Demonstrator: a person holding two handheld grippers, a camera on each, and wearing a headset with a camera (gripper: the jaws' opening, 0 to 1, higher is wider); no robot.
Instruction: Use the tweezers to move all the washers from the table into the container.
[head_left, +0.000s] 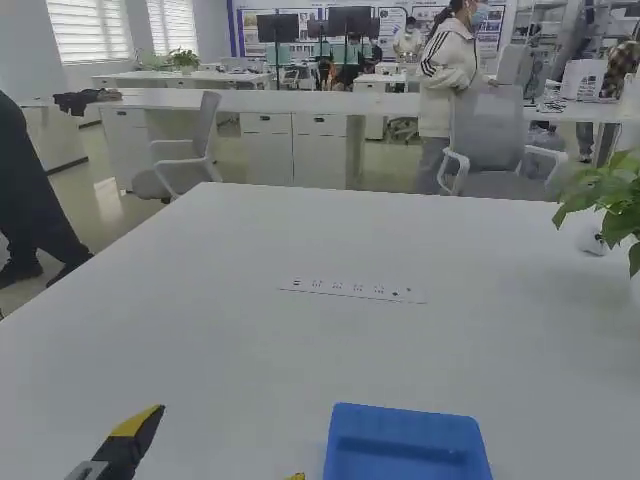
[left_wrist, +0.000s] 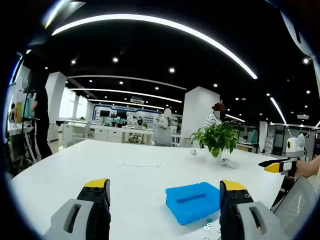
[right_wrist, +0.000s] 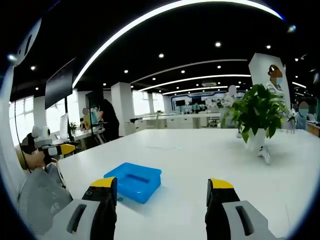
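A blue container (head_left: 405, 445) lies on the white table near its front edge. In the left gripper view, several small washers (left_wrist: 209, 226) lie on the table beside the near corner of the blue container (left_wrist: 192, 200). My left gripper (left_wrist: 165, 186) is open with nothing between its jaws and is held above the table. My right gripper (right_wrist: 161, 183) is also open and holds nothing; the blue container (right_wrist: 134, 180) lies ahead of it to the left. In the head view, a gripper (head_left: 125, 445) with a yellow tip enters at the bottom left.
A potted plant (head_left: 610, 200) stands at the table's right edge beside a small white device (head_left: 595, 243). A flush socket strip (head_left: 350, 289) sits mid-table. Office chairs (head_left: 180, 160), desks and a standing person (head_left: 445, 80) lie beyond the far edge.
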